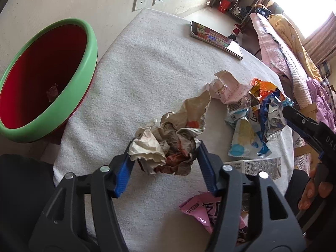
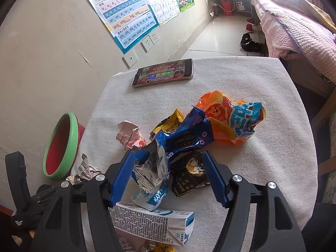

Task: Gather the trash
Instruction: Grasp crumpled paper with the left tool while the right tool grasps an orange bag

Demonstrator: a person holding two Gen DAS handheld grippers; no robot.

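While crumpled paper wad (image 1: 166, 153) sits between left tongs (image 1: 166, 157), pads touching, grip uncertain.

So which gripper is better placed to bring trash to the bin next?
Left. The left gripper already brackets the crumpled paper wad, and the bin stands on its side. The right gripper is farther away.
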